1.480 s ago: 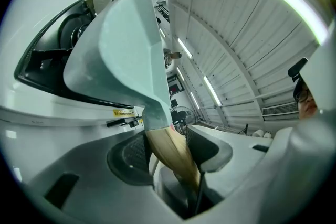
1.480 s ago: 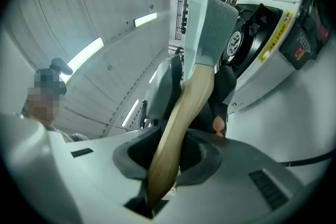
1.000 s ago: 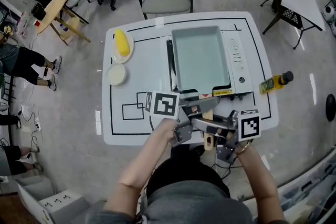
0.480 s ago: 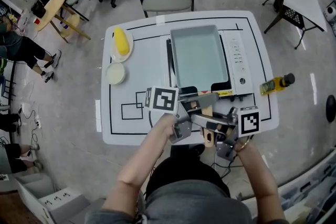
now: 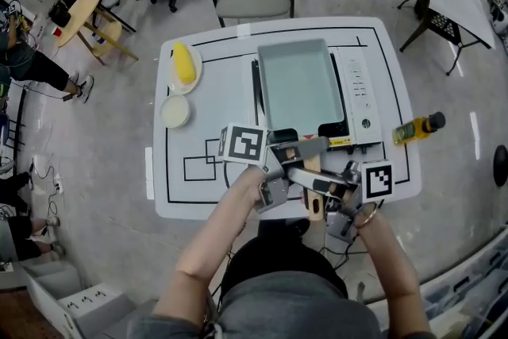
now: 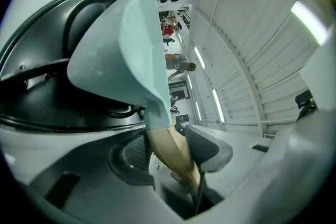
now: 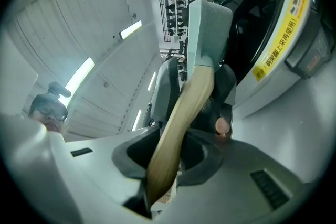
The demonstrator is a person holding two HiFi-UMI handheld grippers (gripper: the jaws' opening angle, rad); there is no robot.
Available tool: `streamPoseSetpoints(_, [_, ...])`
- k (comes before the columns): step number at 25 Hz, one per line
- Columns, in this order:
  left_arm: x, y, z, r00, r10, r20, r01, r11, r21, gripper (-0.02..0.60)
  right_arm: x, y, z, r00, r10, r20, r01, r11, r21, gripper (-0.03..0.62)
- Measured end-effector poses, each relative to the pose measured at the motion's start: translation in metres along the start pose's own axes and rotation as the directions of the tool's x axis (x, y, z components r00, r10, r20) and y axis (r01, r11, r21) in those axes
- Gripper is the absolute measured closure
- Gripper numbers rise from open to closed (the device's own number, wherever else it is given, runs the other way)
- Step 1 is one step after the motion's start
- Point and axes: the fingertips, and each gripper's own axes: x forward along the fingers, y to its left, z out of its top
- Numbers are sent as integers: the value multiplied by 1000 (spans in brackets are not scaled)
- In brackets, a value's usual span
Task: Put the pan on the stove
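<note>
Overhead, pan handle (image 5: 314, 207) partly hidden by left tongs (image 6: 167, 157) gripping it.

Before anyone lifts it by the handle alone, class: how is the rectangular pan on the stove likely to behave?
The pan looks like rigid metal, so it should keep its shape. Its long tray reaches far beyond the wooden handle, so it will probably feel front-heavy and dip. Sitting flat on the stove, it seems unlikely to roll.
</note>
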Motion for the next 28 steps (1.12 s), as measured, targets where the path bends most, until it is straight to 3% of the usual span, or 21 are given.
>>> streamPoseSetpoints(11, [0, -1, 2, 1000, -7, -8, 7, 999, -33, 394, 2, 3, 5, 999, 33, 41, -36, 998, 53, 499])
streamPoseSetpoints(28, [0, 2, 1, 999, 6, -33, -7, 1000, -20, 394, 0, 2, 4, 998, 43, 48, -45, 998, 36, 498])
